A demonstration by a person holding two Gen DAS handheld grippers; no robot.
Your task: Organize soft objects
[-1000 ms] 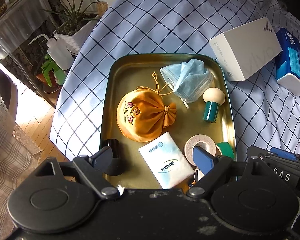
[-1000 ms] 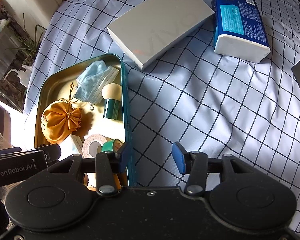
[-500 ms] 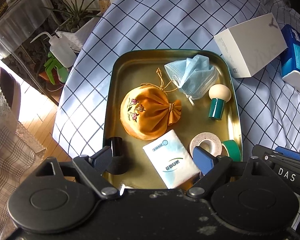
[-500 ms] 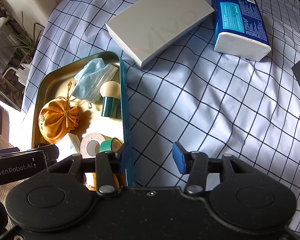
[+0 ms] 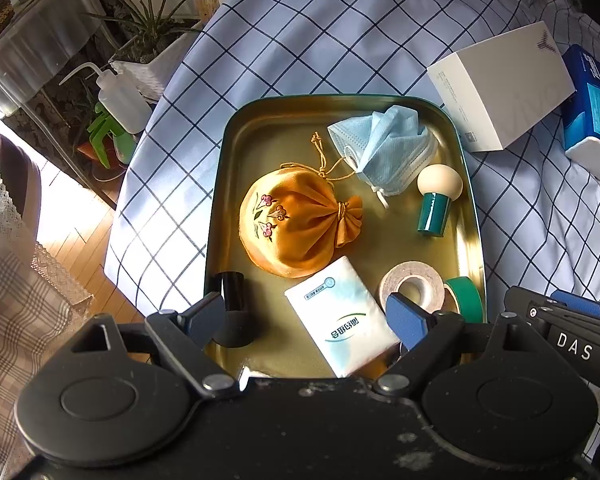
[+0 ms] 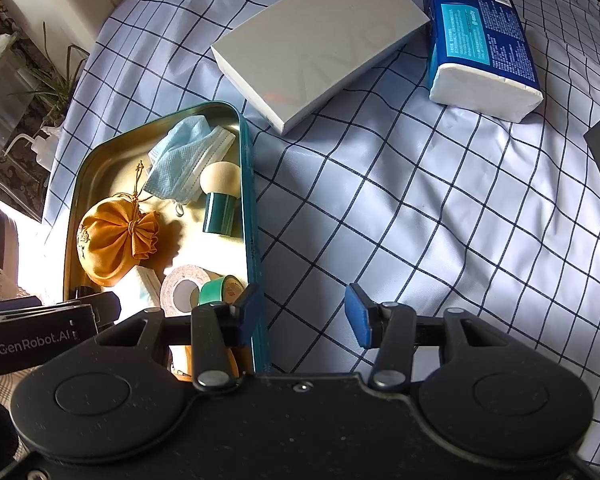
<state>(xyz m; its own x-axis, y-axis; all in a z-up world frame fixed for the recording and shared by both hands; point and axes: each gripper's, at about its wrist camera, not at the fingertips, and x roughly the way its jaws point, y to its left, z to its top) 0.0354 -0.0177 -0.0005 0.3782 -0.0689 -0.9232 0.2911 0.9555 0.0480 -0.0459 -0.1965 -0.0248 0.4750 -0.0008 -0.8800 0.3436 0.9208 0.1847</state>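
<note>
Soft things, the pouch (image 5: 300,220), mask (image 5: 384,148) and tissue pack (image 5: 340,316), lie in the tray (image 5: 216,200). The left gripper (image 5: 308,316) hovers wide over its near end, ready to pick; the right gripper (image 6: 302,312), narrower and empty, waits beside the tray's right rim.

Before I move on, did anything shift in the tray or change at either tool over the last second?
No item moved. The left camera's view slid a little across the tray, nothing more. The pouch, mask and tissue pack lie as before. Left tool and right tool remain open and empty.
</note>
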